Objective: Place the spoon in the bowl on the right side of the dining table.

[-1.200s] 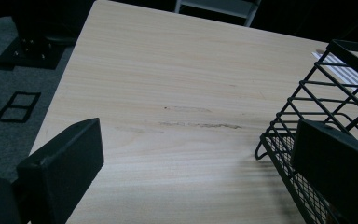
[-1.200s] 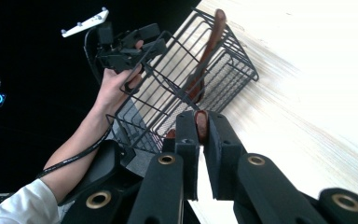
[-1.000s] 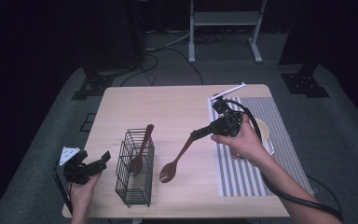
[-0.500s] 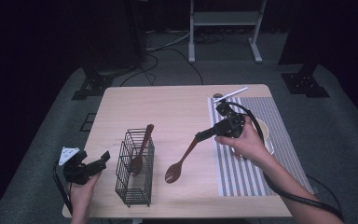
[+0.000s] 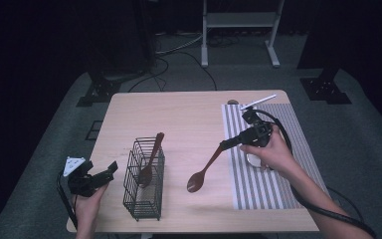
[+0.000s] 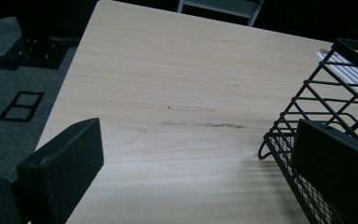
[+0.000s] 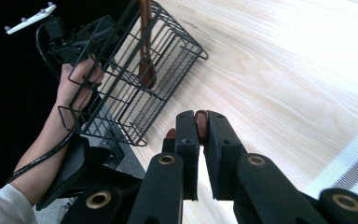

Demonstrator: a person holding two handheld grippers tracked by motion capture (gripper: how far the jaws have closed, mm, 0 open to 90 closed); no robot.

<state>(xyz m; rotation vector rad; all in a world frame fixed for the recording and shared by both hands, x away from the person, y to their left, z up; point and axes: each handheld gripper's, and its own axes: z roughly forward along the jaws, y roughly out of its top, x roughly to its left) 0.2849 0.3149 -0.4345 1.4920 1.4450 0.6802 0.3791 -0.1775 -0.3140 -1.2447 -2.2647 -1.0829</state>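
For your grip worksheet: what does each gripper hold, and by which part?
Right gripper holds the brown spoon by its handle end. Left gripper holds nothing.

**Brown spoon held by its handle**

The wooden spoon [image 5: 205, 170] is dark brown and shiny, with a long thin handle and a round bowl. The fingers [image 7: 186, 135] pinch the top end of the handle, one on each side. From there the spoon slants down and away from the fingers. Its bowl is the low end, far from the fingers and close above the table [image 5: 179, 114]. It hangs well apart from the wire basket [image 5: 143, 199], where another brown spoon [image 5: 149, 162] leans.
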